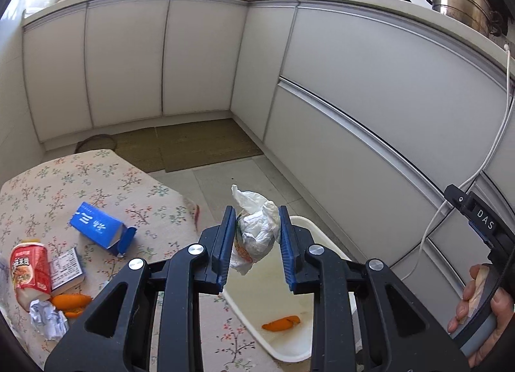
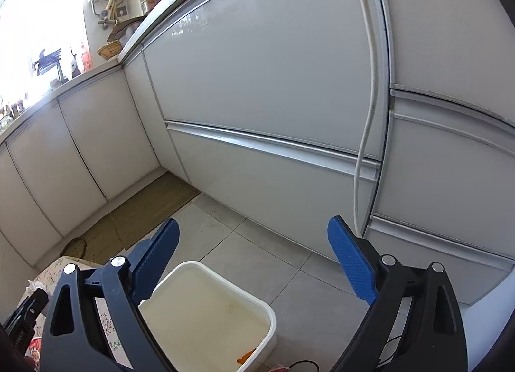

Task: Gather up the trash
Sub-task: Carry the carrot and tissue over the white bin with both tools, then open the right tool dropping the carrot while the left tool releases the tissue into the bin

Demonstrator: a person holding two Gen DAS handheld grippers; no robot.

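My left gripper [image 1: 256, 214] is shut on a crumpled white plastic bag [image 1: 256, 233] and holds it in the air above the white bin [image 1: 325, 236], which has an orange peel [image 1: 281, 322] on its bottom. On the floral tablecloth [image 1: 64, 178] lie a blue carton [image 1: 99, 228], a red-and-white noodle packet [image 1: 29, 269], a small printed box [image 1: 66, 267], crumpled paper [image 1: 48, 319] and orange peels [image 1: 70, 302]. My right gripper [image 2: 254, 227] is open and empty, above the bin [image 2: 180, 278]; it also shows at the right of the left wrist view.
White cabinet fronts [image 1: 370, 98] run close along the right and back. A white cable [image 1: 502, 133] hangs down the cabinets. Woven mats [image 1: 193, 146] lie on the tiled floor beyond the table. The counter above holds pots and bottles.
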